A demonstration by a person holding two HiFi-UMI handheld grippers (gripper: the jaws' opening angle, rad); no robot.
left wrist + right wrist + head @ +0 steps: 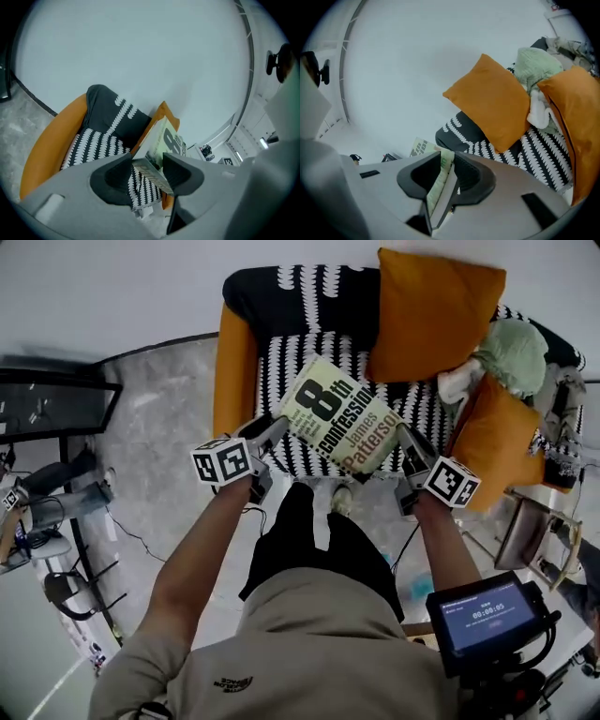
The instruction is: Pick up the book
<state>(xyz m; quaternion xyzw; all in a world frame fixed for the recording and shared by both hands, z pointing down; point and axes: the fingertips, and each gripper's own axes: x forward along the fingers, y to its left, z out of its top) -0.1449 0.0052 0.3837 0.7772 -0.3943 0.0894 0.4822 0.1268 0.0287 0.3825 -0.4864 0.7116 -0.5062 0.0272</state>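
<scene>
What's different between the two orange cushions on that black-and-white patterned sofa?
The back cushion leans against the sofa backrest, while the side cushion sits further right and nearer the person, at the seat's right end. The back cushion shows its whole broad face in the head view; the side cushion is tipped at an angle and partly overlapped. Both are plain orange and squarish, with a green bundle between them.

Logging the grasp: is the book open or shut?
Shut: the book shows its whole front cover, and the left gripper and right gripper clamp opposite edges.
</scene>
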